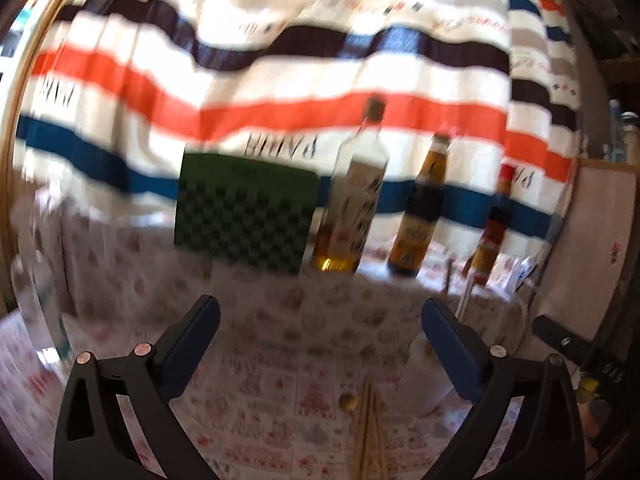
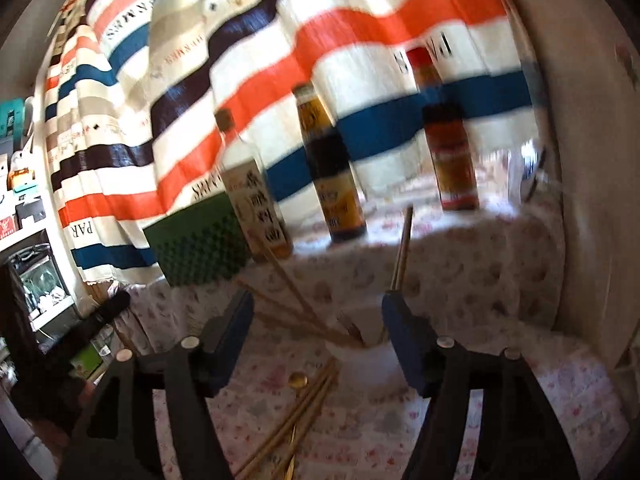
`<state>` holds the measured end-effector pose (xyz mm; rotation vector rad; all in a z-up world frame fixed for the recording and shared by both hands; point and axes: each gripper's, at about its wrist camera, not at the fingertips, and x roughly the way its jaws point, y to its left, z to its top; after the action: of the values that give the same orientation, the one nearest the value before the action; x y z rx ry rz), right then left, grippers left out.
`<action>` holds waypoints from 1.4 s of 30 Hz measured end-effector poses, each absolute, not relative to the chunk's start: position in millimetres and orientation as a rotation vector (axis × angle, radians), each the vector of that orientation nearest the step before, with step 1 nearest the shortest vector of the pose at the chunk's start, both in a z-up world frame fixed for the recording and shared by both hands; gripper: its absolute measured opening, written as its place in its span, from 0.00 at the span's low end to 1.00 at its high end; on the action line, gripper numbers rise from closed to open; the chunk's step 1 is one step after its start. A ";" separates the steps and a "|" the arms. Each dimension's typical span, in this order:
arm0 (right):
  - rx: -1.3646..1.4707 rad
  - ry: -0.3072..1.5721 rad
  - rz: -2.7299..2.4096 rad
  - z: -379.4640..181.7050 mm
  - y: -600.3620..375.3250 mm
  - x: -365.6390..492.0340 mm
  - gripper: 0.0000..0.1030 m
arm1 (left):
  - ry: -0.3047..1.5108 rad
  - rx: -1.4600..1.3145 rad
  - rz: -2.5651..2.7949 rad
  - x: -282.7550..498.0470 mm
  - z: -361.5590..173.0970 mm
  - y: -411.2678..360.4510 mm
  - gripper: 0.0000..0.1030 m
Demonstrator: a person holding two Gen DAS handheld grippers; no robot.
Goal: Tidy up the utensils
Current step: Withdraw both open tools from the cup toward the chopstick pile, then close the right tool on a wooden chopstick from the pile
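Note:
Both views are motion-blurred. My left gripper is open and empty above the floral tablecloth. Loose wooden chopsticks and a small gold spoon lie on the cloth below it. A white utensil cup stands by its right finger. My right gripper is open and empty just above the white cup, which holds several chopsticks leaning out. More chopsticks and the gold spoon lie on the cloth in front.
Three sauce bottles and a green checkered board stand at the back against a striped curtain. A clear glass jar stands at the right. Shelves with clutter are at the left.

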<state>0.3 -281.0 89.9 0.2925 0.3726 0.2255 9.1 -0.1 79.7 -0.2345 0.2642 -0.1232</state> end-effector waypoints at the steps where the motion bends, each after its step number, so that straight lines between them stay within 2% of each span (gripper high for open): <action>1: 0.302 0.390 0.229 84.0 -282.3 3.8 0.65 | 0.285 -0.230 -0.111 14.2 70.2 0.0 0.97; 4: 0.299 0.432 0.224 67.7 -283.8 12.4 0.70 | 0.367 -0.195 -0.088 31.7 47.7 -0.5 0.97; 6: 0.271 0.469 0.255 54.7 -282.4 21.1 0.78 | 0.406 -0.156 -0.046 38.7 35.2 -1.5 0.97; 10: 0.323 0.573 0.250 33.5 -286.0 39.2 0.78 | 0.462 -0.139 -0.031 51.3 18.1 -4.6 0.97; 18: 0.330 0.607 0.229 23.1 -287.0 45.7 0.83 | 0.519 -0.228 -0.019 58.5 3.5 5.8 0.97; 30: 0.315 0.633 0.234 18.3 -278.4 47.8 0.84 | 0.579 -0.318 -0.006 68.8 -3.2 26.3 0.98; 37: 0.246 0.712 0.260 4.3 -257.0 52.8 0.84 | 0.652 -0.327 0.021 77.3 -12.7 30.8 0.98; 42: 0.131 0.833 0.285 -17.1 -223.7 58.4 0.70 | 0.635 -0.259 0.050 74.5 -13.3 21.2 0.98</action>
<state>58.4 -223.7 -17.1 0.1315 0.8332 0.2853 74.5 21.2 -13.3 -0.2587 0.6349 0.0495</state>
